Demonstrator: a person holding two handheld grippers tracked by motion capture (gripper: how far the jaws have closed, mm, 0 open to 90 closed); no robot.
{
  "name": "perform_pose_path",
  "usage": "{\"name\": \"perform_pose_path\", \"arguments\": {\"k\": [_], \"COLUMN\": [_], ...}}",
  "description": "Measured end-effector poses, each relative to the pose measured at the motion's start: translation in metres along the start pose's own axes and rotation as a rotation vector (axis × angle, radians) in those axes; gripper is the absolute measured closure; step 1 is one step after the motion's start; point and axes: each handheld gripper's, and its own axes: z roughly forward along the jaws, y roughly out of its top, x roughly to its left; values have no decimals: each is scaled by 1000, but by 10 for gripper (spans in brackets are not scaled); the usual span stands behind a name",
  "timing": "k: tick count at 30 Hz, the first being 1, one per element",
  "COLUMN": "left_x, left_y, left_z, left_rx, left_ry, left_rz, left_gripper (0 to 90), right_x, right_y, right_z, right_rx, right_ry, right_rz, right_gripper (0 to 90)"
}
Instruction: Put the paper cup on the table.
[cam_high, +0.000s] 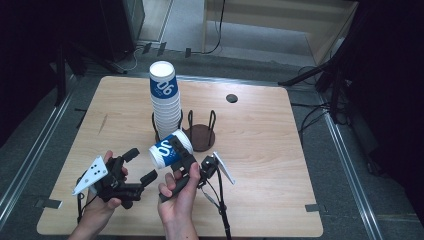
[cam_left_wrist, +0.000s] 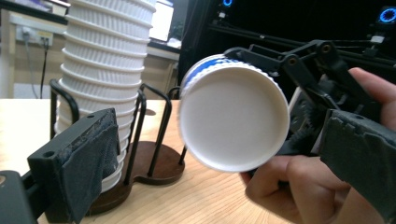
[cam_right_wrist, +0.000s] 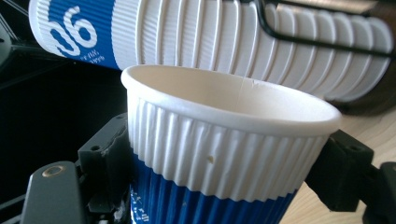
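Observation:
A blue and white ribbed paper cup (cam_high: 170, 149) is tilted on its side above the table, its base turned toward the left gripper (cam_high: 141, 165). My right gripper (cam_high: 182, 156) is shut on it, the black jaws pressing the cup (cam_right_wrist: 224, 154) from both sides. The left gripper stands open a little to the cup's left, and its pads (cam_left_wrist: 88, 163) flank the cup's white bottom (cam_left_wrist: 233, 123) without touching it. Behind them a tall stack of matching cups (cam_high: 165, 102) stands upside down in a black wire holder (cam_high: 202, 137) with a brown base.
The wooden table (cam_high: 260, 150) has bare room to the right of the holder and along its far side. A small dark round spot (cam_high: 231, 98) lies near the far edge. The holder's second ring (cam_left_wrist: 154, 165) holds no cups. A cable trails from the right gripper toward the front edge.

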Motion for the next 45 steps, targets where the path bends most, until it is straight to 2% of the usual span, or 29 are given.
{"name": "perform_pose_path", "arguments": {"k": [7, 9, 12, 13, 14, 16, 20, 23, 32, 34, 38, 41, 45], "left_x": [6, 9, 13, 14, 15, 17, 22, 27, 43, 47, 54, 60, 68], "left_y": [1, 1, 1, 1, 1, 1, 0, -3, -6, -6, -7, -9, -12], "left_z": [-4, -5, -8, -8, -9, -10, -13, -15, -24, -26, -30, -33, -38], "left_rx": [20, 29, 42, 46, 50, 59, 73, 99, 127, 133, 152, 171, 184], "left_ry": [21, 28, 36, 39, 43, 49, 63, 81, 143, 155, 197, 218, 277], "left_rz": [-7, -6, -5, -2, -1, -7, -12, 6, -2, -5, 7, 2, 31], "left_gripper": [0, 0, 0, 0, 0, 0, 0, 0, 0, 0, 0, 0, 0], "right_x": [5, 5, 7, 6, 8, 7, 6, 5, 4, 2, 0, 0, -1], "right_y": [10, 12, 16, 18, 20, 24, 28, 30, 36, 38, 43, 48, 59], "right_z": [-7, -9, -12, -12, -14, -16, -20, -23, -26, -26, -26, -27, -30], "right_rx": [-70, -81, -98, -112, -109, -130, -142, -154, -198, -218, -261, -299, -346], "right_ry": [-42, -45, -72, -71, -80, -95, -154, -184, -265, -288, -297, -315, -351], "right_rz": [-168, -197, -274, -316, -323, -402, -512, -629, -871, -905, -973, -1007, -1070], "right_gripper": [195, 195, 194, 194, 194, 194, 194, 192, 190, 190, 189, 187, 187]}}
